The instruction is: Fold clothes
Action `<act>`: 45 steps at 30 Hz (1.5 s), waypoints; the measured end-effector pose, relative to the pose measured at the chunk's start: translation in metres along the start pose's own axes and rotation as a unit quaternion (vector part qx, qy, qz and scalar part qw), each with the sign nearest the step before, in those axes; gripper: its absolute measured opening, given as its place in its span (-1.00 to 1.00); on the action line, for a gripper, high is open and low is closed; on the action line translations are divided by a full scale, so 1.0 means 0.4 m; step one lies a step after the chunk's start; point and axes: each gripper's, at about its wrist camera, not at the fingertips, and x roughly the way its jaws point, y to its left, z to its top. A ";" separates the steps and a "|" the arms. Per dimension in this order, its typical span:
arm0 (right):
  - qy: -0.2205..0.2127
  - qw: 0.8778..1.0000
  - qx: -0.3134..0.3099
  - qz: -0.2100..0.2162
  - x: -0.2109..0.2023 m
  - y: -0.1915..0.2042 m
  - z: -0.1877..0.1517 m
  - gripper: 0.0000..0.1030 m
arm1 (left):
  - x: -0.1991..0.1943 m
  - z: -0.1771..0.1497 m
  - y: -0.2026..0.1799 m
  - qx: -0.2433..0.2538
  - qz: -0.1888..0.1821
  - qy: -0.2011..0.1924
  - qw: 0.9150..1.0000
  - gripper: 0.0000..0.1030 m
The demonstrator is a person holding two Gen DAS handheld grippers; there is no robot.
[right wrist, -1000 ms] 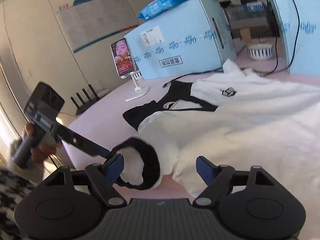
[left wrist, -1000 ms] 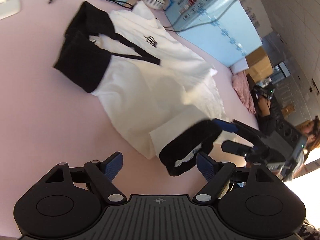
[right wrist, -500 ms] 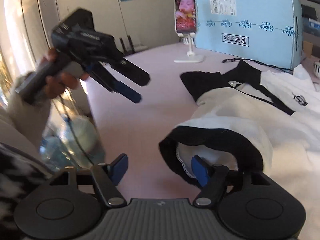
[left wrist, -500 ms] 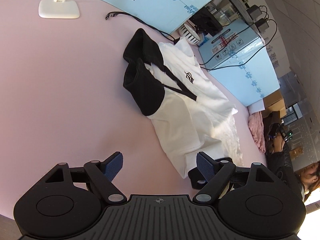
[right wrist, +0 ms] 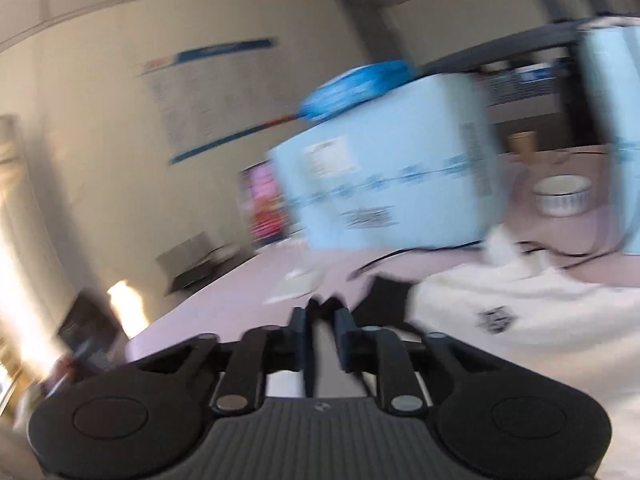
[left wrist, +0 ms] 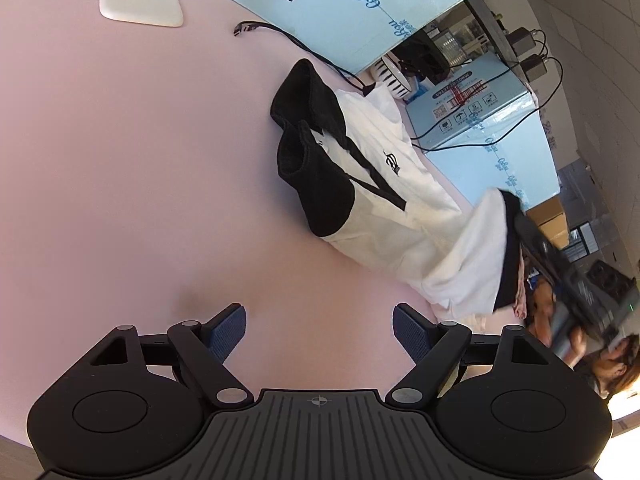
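A white top [left wrist: 384,184] with black shoulders and cuffs lies on the pink table [left wrist: 120,180]. My left gripper [left wrist: 319,330] is open over bare table, short of the garment, nothing between its fingers. In the blurred right wrist view my right gripper [right wrist: 321,322] pinches a white sleeve [right wrist: 322,348] near its black cuff; the jaws are opening with the cloth still pressed between the pads. From the left wrist view that sleeve [left wrist: 480,248] stands lifted off the table at the top's right end, under the blurred right gripper [left wrist: 536,240].
Light blue boxes [left wrist: 340,4] [left wrist: 480,120] line the table's far side, with a black cable [left wrist: 280,36], a white phone stand base [left wrist: 140,4] and a striped bowl [right wrist: 562,196]. A phone [right wrist: 266,204] stands beside a box. A person [left wrist: 608,368] is at the right.
My right gripper closed on the cuffed sleeve and swung it up and over toward the top's body. My left gripper pulled back from the garment, staying open.
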 end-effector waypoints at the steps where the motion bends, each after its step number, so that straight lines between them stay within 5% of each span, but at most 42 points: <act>1: 0.003 1.000 0.020 -0.019 -0.001 -0.028 -0.004 0.51 | 0.006 0.003 0.000 0.000 0.000 0.003 1.000 0.61; 2: 0.006 0.999 0.039 -0.030 -0.005 -0.055 -0.009 0.51 | 0.009 0.008 0.001 0.003 0.003 0.003 1.000 0.61; 6: 0.014 0.994 0.084 0.066 -0.080 -0.117 -0.039 0.61 | 0.022 0.036 -0.005 0.020 0.025 -0.008 0.999 0.64; 11: 0.121 0.985 -0.022 0.122 -0.107 -0.045 -0.146 0.61 | 0.082 0.094 -0.014 0.012 0.025 -0.023 0.999 0.64; 15: 0.074 0.985 -0.109 0.112 -0.131 0.042 -0.216 0.56 | 0.129 0.137 -0.016 -0.014 0.032 -0.061 0.998 0.60; 17: 0.084 0.977 -0.143 0.131 -0.124 0.072 -0.243 0.11 | 0.156 0.147 -0.042 0.012 0.045 -0.057 0.997 0.11; 18: 0.101 0.976 -0.155 0.119 -0.113 0.081 -0.252 -0.49 | 0.174 0.150 -0.049 0.014 0.047 -0.044 0.998 -0.44; 19: 0.118 0.973 -0.166 0.108 -0.102 0.090 -0.261 -0.87 | 0.190 0.154 -0.055 0.017 0.048 -0.032 0.998 -0.76; 22: 0.115 0.972 -0.173 0.107 -0.120 0.079 -0.255 -0.88 | 0.179 0.170 -0.063 0.028 0.049 -0.028 0.998 -0.87; 26: 0.095 0.978 -0.135 0.128 -0.198 0.024 -0.211 -0.89 | 0.078 0.215 -0.051 0.030 0.042 -0.054 0.997 -0.87; 30: 0.163 0.973 -0.112 0.118 -0.165 -0.004 -0.255 -0.84 | 0.047 0.261 0.038 -0.050 0.065 -0.036 0.996 -0.71; 32: 0.145 0.975 -0.116 0.122 -0.179 -0.001 -0.263 -0.59 | 0.037 0.268 0.072 -0.085 0.106 -0.043 0.990 -0.46; 34: 0.135 0.979 -0.087 0.128 -0.199 -0.010 -0.245 0.15 | -0.002 0.260 0.075 -0.080 0.122 -0.082 0.986 -0.01; 37: 0.093 0.985 -0.055 0.137 -0.233 -0.029 -0.212 0.36 | -0.074 0.217 0.026 -0.008 0.061 -0.127 0.990 0.23; 40: 0.096 0.988 -0.020 0.115 -0.195 -0.044 -0.183 0.36 | -0.047 0.160 -0.092 0.112 -0.024 -0.060 0.992 0.43; 45: 0.117 0.984 0.070 0.117 -0.076 -0.061 -0.172 0.20 | 0.133 0.089 -0.209 0.227 0.017 0.016 0.974 0.43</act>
